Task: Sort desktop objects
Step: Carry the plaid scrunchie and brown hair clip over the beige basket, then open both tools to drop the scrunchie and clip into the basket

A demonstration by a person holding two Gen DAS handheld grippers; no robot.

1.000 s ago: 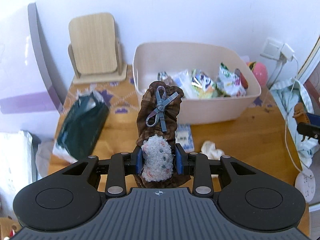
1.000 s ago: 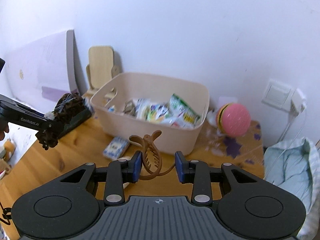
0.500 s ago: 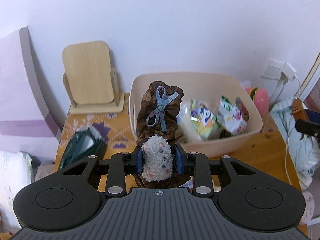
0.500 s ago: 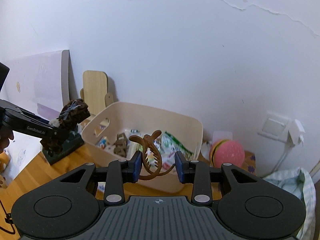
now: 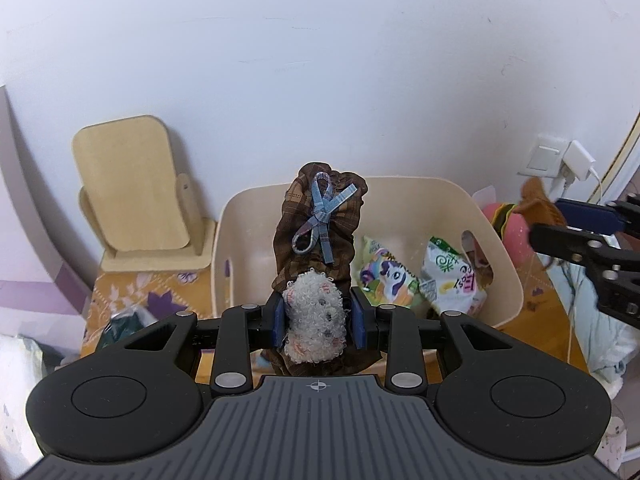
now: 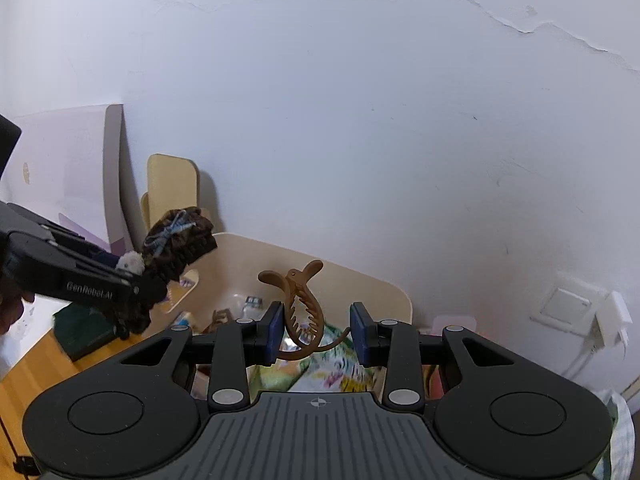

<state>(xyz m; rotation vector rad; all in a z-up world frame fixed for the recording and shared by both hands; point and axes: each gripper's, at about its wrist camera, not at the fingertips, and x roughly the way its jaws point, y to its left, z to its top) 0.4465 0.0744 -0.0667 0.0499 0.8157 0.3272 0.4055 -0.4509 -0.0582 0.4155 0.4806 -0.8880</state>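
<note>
Carrying scrunchie [image 5: 318, 240] clamped in left tongs [image 5: 318, 320], frame centre, above bin [image 5: 508, 280]; gripping claw clip [image 6: 302, 308] in right tongs [image 6: 316, 334] (snacks already binned). Both drops seemingly remaining.

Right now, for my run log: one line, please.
left tool: shut on brown scrunchie | right tool: holds hair claw | both over beige bin

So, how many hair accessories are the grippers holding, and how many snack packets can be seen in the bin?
Hair accessories held: 2, the brown scrunchie and the brown hair claw
Snack packets visible in the beige bin: 2
Total: 4
</note>
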